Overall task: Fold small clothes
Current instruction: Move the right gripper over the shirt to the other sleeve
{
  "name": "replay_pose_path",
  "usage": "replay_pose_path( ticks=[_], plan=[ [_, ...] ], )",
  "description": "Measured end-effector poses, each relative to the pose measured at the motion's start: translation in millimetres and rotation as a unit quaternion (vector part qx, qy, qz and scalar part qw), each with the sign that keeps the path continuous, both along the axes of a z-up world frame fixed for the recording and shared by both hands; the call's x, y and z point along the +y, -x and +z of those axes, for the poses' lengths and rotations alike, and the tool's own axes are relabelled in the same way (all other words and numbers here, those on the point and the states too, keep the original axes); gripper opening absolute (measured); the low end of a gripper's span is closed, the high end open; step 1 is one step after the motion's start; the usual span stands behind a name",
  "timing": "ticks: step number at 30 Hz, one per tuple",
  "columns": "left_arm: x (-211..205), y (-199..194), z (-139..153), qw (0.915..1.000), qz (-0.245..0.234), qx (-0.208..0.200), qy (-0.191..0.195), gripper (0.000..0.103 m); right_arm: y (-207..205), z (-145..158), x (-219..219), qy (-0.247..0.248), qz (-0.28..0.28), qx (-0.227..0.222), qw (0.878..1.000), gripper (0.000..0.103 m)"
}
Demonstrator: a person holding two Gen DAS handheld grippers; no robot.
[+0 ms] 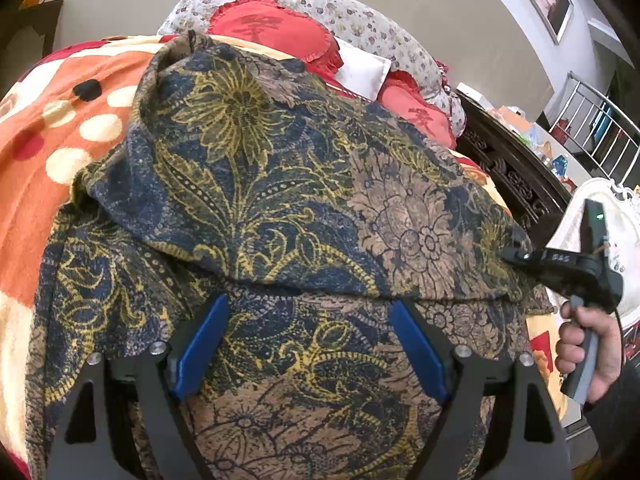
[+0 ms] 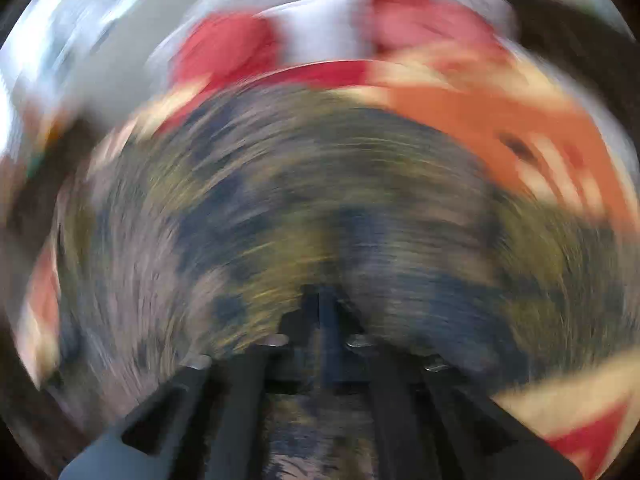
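Note:
A dark blue, gold and brown floral garment [image 1: 280,208] lies spread on the bed, its far part folded over toward me, the folded edge running just past my fingertips. My left gripper [image 1: 308,312] is open, its blue pads [image 1: 200,352] wide apart above the cloth, holding nothing. My right gripper [image 1: 516,256] shows at the garment's right edge, held by a hand [image 1: 580,344]; its tips touch the cloth. The right wrist view is heavily motion-blurred; the fingers [image 2: 320,320] look pressed together over the same garment [image 2: 320,200].
An orange blanket with cream and red dots [image 1: 48,148] covers the bed. Red cushions [image 1: 276,32] and floral pillows [image 1: 360,16] lie at the far end. A dark carved headboard [image 1: 508,168] and a cluttered side table [image 1: 540,140] stand at right.

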State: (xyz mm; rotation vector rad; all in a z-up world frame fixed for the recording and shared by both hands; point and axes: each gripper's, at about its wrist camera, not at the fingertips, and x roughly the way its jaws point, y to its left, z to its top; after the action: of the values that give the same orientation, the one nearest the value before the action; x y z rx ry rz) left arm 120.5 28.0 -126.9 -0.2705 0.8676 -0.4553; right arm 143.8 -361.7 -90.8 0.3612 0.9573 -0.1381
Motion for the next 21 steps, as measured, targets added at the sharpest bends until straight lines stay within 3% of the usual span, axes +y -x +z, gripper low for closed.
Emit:
replay_pose_path(
  ticks=[4, 5, 7, 8, 10, 14, 17, 20, 21],
  plan=[
    [1, 0, 0, 1.0, -0.001, 0.0, -0.001, 0.089, 17, 21, 30, 0.023, 0.053, -0.035, 0.998, 0.048],
    [0, 0, 0, 1.0, -0.001, 0.001, -0.001, 0.089, 22, 20, 38, 0.02, 0.068, -0.042, 0.997, 0.05],
    [0, 1, 2, 1.0, -0.001, 0.001, -0.004, 0.089, 27, 5, 40, 0.04, 0.08, -0.023, 0.996, 0.068],
    [-1, 1, 2, 1.0, -0.001, 0.001, -0.005, 0.089, 25, -13, 42, 0.057, 0.084, 0.013, 0.995, 0.068],
    [-3, 1, 2, 0.9999, -0.001, 0.001, -0.011, 0.089, 35, -14, 50, 0.117, 0.106, -0.024, 0.987, 0.067],
    [-5, 1, 3, 0.9998, -0.003, 0.001, -0.017, 0.09, 35, -16, 80, 0.197, 0.125, 0.015, 0.972, 0.073],
    [-13, 2, 14, 0.9987, 0.005, -0.004, -0.051, 0.085, 46, 0, 79, 0.17, 0.093, -0.004, 0.981, 0.072],
    [-13, -10, 47, 0.9975, 0.033, -0.05, -0.038, 0.085, 51, 3, 81, 0.163, 0.076, -0.047, 0.983, 0.072],
    [-15, -20, 56, 0.9962, 0.039, -0.064, -0.043, 0.085, 50, -7, 81, 0.164, 0.073, -0.04, 0.983, 0.074]
  ],
)
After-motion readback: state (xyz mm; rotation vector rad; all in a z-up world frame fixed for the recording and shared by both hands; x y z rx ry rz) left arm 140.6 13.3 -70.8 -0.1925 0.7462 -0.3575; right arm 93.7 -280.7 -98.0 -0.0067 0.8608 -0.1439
